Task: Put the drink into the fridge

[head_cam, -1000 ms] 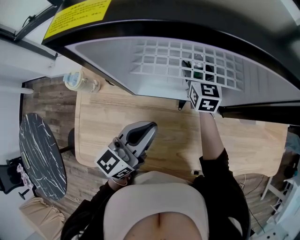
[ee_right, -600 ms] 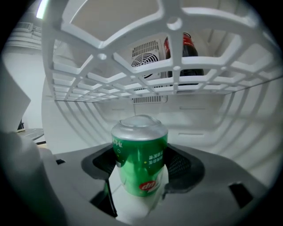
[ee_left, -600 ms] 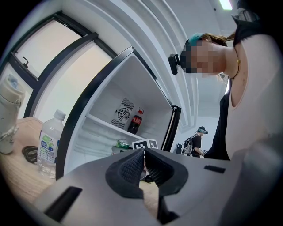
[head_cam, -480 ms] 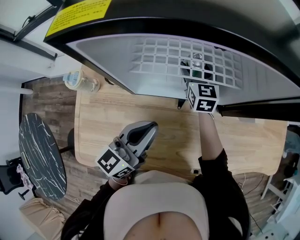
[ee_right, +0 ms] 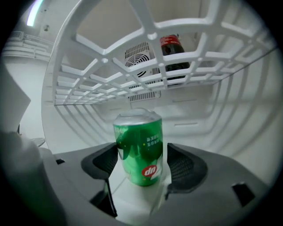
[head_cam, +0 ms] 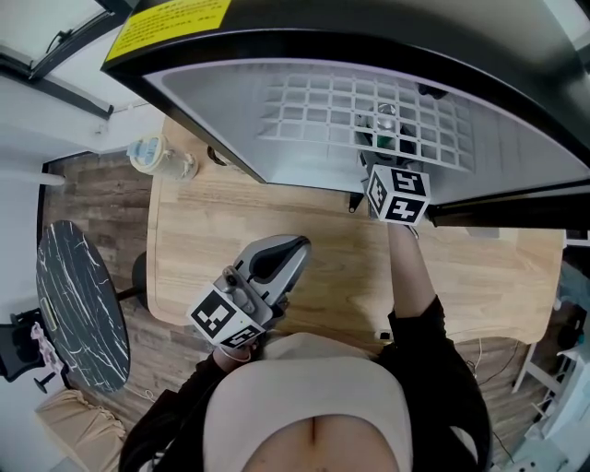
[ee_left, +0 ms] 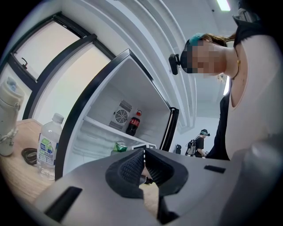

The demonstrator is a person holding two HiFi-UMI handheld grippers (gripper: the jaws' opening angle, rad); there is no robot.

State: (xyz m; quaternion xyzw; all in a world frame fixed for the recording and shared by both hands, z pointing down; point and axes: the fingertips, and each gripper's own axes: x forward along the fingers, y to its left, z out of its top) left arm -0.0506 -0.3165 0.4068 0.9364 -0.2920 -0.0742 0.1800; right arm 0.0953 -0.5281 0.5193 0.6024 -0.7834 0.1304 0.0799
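The fridge (head_cam: 203, 101) stands open. The left gripper (ee_left: 143, 164) hangs outside, fingers pressed together. The right gripper (ee_right: 143, 164) has barely moved; its fingers sit loose around the green can (ee_right: 139, 145) standing inside, so it looks put away

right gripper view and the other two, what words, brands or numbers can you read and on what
"dn", that is "up" upside down: red logo on the can.
Too blurred to read: the white print on the can, the red label of the cola bottle, the label of the water bottle.
Too small to read: the print on the yellow sticker.
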